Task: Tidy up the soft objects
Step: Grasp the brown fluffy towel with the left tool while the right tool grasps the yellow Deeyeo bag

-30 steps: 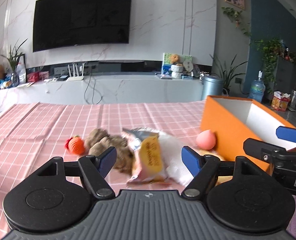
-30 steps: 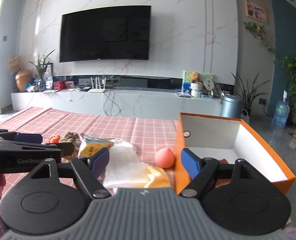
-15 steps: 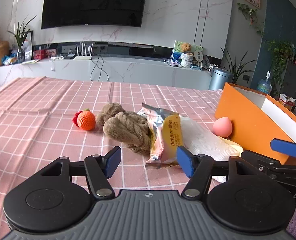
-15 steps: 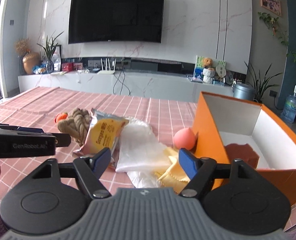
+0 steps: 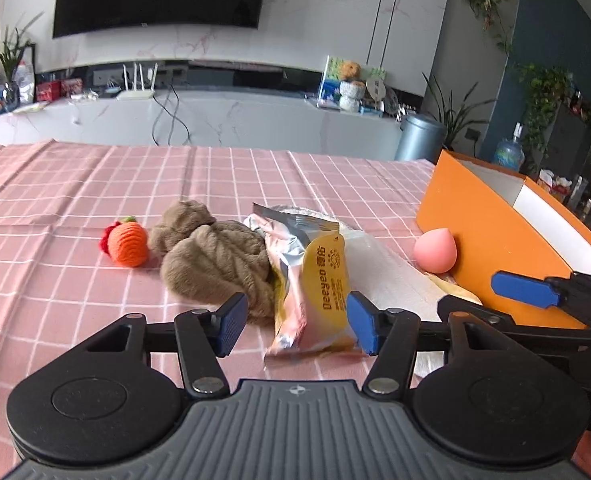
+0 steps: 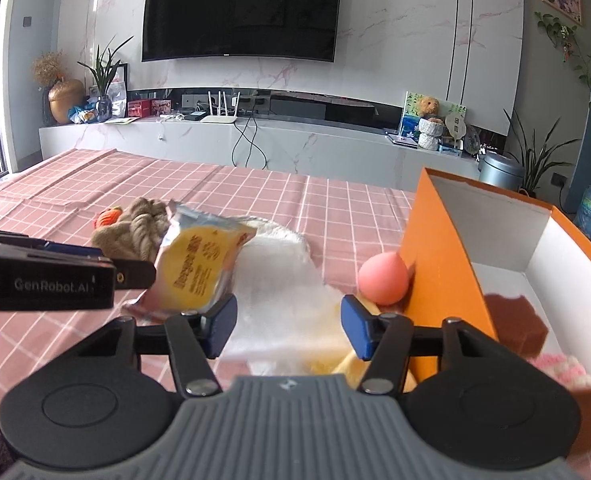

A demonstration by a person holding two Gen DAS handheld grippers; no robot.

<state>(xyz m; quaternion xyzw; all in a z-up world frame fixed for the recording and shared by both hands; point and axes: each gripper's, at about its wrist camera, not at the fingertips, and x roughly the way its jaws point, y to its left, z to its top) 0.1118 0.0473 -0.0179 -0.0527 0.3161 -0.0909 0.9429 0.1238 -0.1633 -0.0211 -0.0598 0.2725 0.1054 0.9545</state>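
On the pink checked cloth lies a pile: an orange crochet fruit (image 5: 127, 246), a brown plush (image 5: 211, 264), a yellow and silver snack packet (image 5: 315, 280), a white plastic bag (image 5: 391, 276) and a pink egg-shaped sponge (image 5: 435, 250) against the orange box (image 5: 495, 240). My left gripper (image 5: 295, 328) is closing low over the packet's near end, which lies between its blue pads; no pad visibly presses it. My right gripper (image 6: 288, 330) is closing over the white bag (image 6: 283, 280), which sits between its pads untouched. The sponge (image 6: 383, 278) is just past its right finger.
The orange box (image 6: 443, 260) stands open at the right, holding a brown item (image 6: 515, 320) and a pink-white fluffy item (image 6: 559, 368). Something yellow (image 6: 351, 364) pokes out under the bag. A TV bench and plants stand beyond the table.
Both grippers have come forward and down toward the pile, and both pairs of jaws have narrowed. The packet and the bag now lie between the fingertips.
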